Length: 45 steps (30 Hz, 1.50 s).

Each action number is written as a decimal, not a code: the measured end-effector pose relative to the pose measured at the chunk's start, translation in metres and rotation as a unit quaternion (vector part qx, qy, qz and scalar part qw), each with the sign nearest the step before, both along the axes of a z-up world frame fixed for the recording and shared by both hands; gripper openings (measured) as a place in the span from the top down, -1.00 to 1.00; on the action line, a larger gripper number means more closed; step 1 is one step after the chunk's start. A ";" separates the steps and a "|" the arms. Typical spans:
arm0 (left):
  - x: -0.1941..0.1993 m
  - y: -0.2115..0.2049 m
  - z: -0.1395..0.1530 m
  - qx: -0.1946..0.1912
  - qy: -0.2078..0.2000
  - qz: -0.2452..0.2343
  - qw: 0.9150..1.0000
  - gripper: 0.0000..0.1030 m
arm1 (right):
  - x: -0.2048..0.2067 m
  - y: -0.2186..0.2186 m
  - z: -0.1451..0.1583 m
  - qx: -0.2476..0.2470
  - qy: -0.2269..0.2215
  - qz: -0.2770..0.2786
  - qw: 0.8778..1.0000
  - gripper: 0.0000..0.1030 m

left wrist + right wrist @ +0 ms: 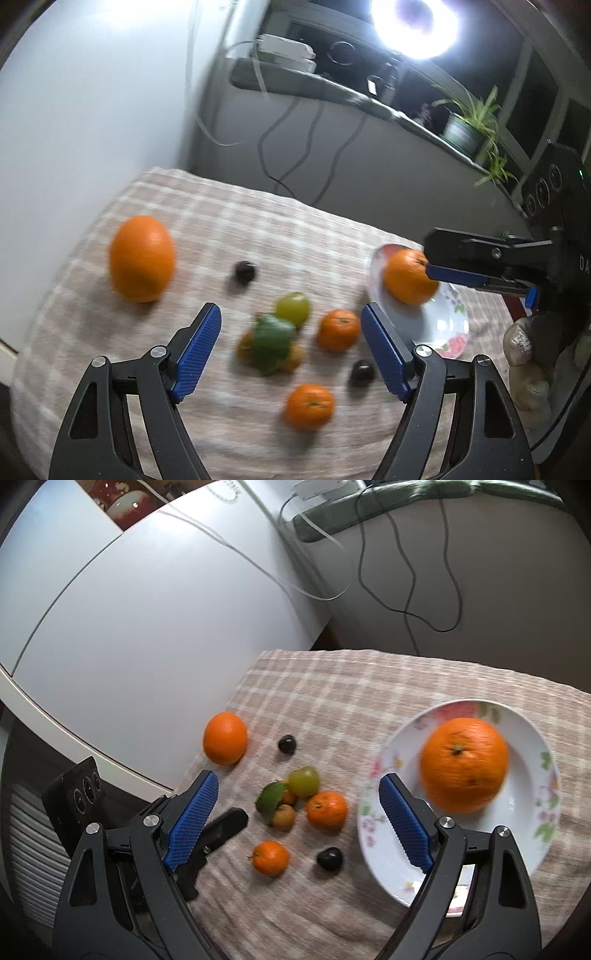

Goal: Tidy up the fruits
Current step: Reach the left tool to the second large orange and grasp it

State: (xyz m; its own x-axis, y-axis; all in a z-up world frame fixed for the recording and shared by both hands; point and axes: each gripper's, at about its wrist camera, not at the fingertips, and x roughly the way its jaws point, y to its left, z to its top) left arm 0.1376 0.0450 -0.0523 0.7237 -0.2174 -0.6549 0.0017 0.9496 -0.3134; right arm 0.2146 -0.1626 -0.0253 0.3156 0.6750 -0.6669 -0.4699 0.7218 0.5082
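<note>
The big orange (464, 764) sits in the plate (532, 834) at the bench's (332, 686) right side, stem end facing up toward the right-wrist camera; it is round, so no long axis shows. A second orange (142, 258), slightly egg-shaped, lies on the checked cloth at about 10 o'clock from the fruit cluster, its long axis running roughly 12 to 6 in the left-wrist view.

The cluster holds a green grape (303, 781), a leaf (270, 796) over small orange fruits, and a mandarin (327, 809) touching them at 3 o'clock. Another mandarin (270, 857) lies apart at 6 o'clock. One dark fruit (287, 744) lies at 12 o'clock, another (330, 858) at 5 o'clock, near the plate's rim.

The left tool (291, 345) stands wide apart and empty above the cluster. The right tool (299, 818) also gapes wide, holding nothing, one finger over the plate beside the big orange. Cables hang down the wall beyond the bench.
</note>
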 end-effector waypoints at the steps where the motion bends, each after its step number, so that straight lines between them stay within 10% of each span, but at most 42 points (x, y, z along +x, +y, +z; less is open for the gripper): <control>1: -0.001 0.007 -0.001 -0.002 0.000 0.006 1.000 -0.52 | 0.000 0.005 0.000 0.000 0.001 0.004 1.000 -0.77; 45: 0.040 0.121 -0.057 -0.115 0.040 0.054 0.991 -0.52 | 0.047 0.207 -0.074 -0.012 0.128 0.081 0.988 -0.57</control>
State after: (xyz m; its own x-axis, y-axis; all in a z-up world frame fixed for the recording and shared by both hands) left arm 0.1772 0.1664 -0.1097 0.6992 -0.2909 -0.6530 -0.1293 0.8469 -0.5158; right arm 0.2621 0.0443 -0.0993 0.0238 0.6866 -0.7266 -0.4392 0.6601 0.6094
